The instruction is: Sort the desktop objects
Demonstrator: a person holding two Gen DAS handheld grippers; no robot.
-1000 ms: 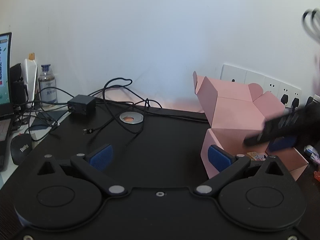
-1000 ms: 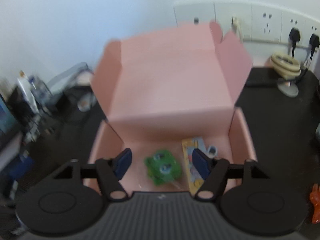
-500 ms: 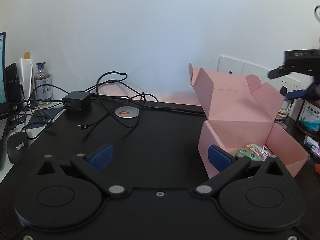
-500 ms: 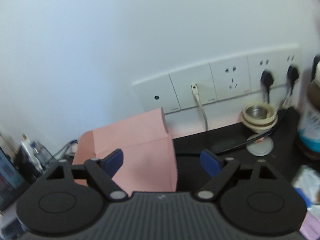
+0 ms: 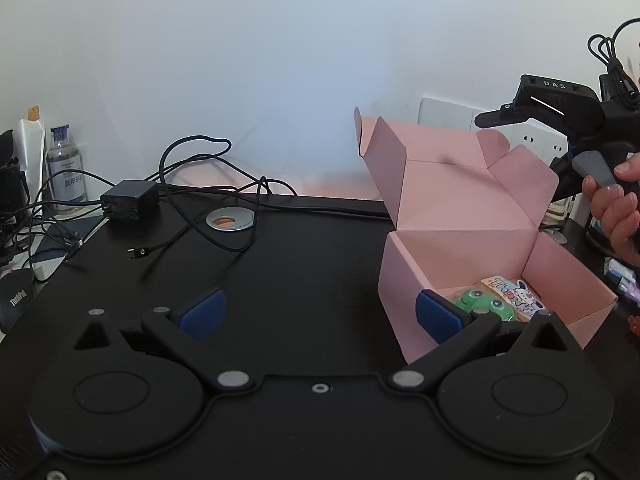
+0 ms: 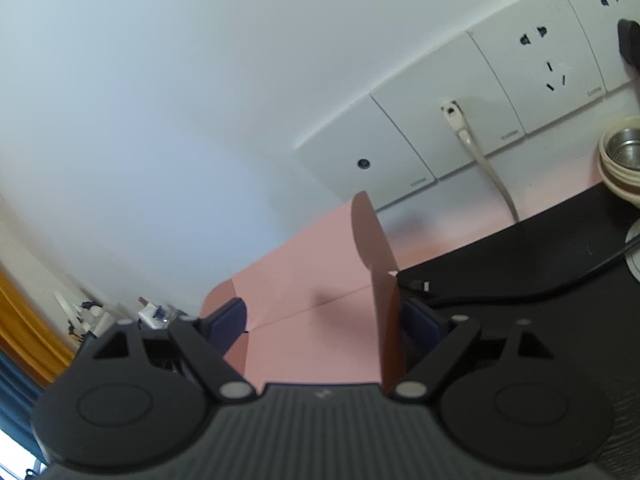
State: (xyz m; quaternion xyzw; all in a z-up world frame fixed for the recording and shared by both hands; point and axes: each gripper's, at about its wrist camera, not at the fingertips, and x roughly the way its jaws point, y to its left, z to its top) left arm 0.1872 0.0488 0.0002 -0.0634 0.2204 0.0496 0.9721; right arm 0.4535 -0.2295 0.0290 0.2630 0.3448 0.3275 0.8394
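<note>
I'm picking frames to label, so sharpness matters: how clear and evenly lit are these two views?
Left wrist view: sharp, soft even light, fisheye bending at the edges; the pink box and green frog toy read clearly. Right wrist view: slightly soft, tilted, the box flap shadowed brown.

**Rig looks**

Both grippers matte black w/ blue pads: left gripper (image 5: 320, 314), right gripper (image 6: 325, 320). Round disc housings, silver pivot screws. Right unit has ribbed grey top, "DAS" marking, looped black cable, grey trigger under bare hand (image 5: 616, 208).
</note>
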